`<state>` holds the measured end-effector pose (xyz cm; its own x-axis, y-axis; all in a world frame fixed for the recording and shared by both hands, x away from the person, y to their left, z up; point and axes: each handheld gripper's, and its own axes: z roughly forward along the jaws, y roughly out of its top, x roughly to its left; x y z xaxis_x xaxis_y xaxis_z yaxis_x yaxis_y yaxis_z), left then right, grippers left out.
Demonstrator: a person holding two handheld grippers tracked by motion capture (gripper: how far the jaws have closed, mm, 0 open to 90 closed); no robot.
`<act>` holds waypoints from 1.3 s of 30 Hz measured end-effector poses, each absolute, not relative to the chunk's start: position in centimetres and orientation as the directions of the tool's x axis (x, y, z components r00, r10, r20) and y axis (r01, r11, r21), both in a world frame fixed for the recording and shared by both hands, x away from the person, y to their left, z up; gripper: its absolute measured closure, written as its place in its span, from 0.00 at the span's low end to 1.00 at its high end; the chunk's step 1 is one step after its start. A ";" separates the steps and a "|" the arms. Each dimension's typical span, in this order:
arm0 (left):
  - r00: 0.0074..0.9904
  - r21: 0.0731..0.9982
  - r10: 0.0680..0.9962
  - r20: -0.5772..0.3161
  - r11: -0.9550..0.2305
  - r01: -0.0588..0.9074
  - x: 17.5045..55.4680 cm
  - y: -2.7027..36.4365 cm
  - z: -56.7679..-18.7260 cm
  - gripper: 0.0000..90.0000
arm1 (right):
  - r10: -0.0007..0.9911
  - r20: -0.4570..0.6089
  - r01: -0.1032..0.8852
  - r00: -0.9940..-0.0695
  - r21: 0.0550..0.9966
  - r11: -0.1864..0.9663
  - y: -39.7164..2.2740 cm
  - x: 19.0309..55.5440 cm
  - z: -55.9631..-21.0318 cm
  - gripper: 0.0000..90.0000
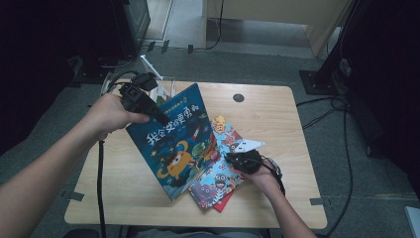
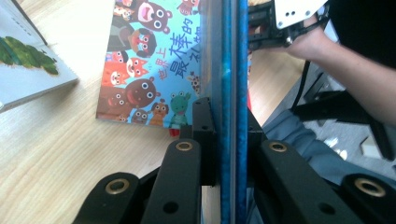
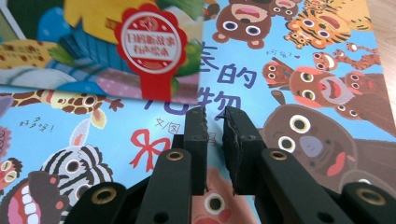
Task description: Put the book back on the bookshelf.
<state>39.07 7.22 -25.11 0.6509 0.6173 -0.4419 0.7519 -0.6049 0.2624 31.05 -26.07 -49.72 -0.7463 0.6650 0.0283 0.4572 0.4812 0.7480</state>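
A light wooden table point(image 1: 277, 119) stands on a grey floor point(image 1: 346, 163) in a dark room. Black cables point(image 1: 322, 101) lie on the floor by the table, and there is a small dark round hole point(image 1: 238, 97) near the table's far edge.

The left gripper point(image 1: 157, 115) has pinched the top edge of a blue picture book point(image 1: 173, 139). Its two black jaws press on the book from both sides, and the book stands tilted up on the table. In the left gripper view the book's edge point(image 2: 232, 93) runs straight up between the jaws.

The right gripper point(image 1: 236, 159) rests low over a book with cartoon animals point(image 3: 299, 84), which lies flat on the table. Its jaws are nearly shut with a thin gap, and I think nothing is in them. A red book point(image 1: 224, 202) peeks out under that one.
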 end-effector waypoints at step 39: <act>0.433 0.325 0.747 -0.504 -0.300 0.897 36.4 23.0 -22.8 0.93 | 0.684 0.047 0.479 -0.728 0.748 0.458 -25.8 33.0 -49.8 0.52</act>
